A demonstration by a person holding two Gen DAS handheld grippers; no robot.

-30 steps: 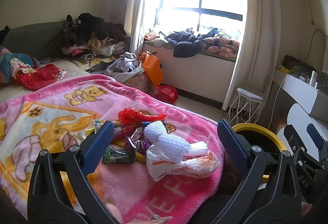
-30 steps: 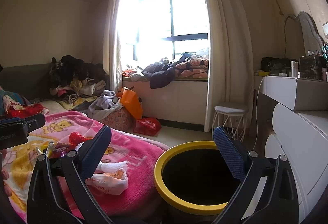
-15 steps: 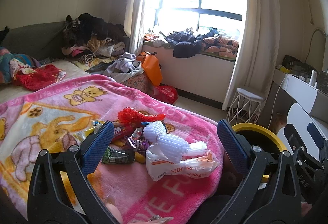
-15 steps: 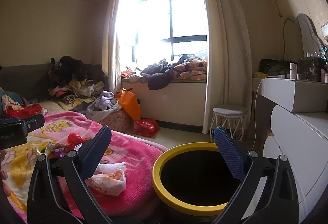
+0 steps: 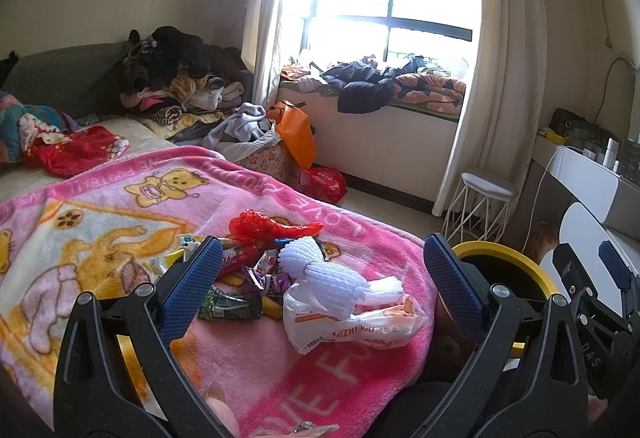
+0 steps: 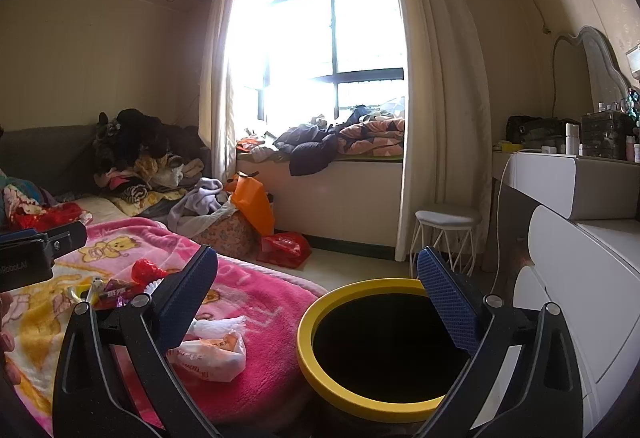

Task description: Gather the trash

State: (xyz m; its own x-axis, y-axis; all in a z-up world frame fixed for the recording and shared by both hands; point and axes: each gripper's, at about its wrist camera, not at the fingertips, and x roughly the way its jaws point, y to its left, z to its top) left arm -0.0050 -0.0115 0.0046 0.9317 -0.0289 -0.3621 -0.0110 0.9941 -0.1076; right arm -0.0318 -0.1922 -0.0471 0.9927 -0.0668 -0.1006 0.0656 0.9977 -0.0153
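Left wrist view: left tongs [image 5: 320, 278] spread wide, nothing between the pads, hovering over the near end of the bed. Pink cartoon blanket [image 5: 120, 205] covers the bed. Trash pile sits on the blanket between and just beyond the fingers: white foam fruit net [image 5: 320, 274] lying on top of a white plastic bag with orange print [image 5: 352, 326], red crumpled wrapper [image 5: 260, 224] at the far side of the pile, dark snack wrapper [image 5: 228, 304] just beside the left finger, purple candy wrappers [image 5: 268, 278] in the middle. Bin with yellow rim [image 5: 516, 262] stands right of the bed, partly hidden behind the right finger. Right tongs [image 5: 612, 270] visible at far right edge, above the bin. White stool [image 5: 486, 189] far right by the curtain; orange bag [image 5: 296, 133] on the floor by the window seat

Right wrist view: right tongs [image 6: 316, 294] also spread wide, empty, held over the near rim of the bin [image 6: 320, 302]; bin interior dark, contents not readable. Same white bag [image 6: 216, 354] lies on the blanket [image 6: 260, 302] near the bed's edge, just right of the left finger; the red wrapper [image 6: 146, 270] and other wrappers further left. Body of the left tongs [image 6: 36, 250] pokes in at the left edge. White dresser [image 6: 580, 258] right of the bin, stool [image 6: 446, 222] beyond it
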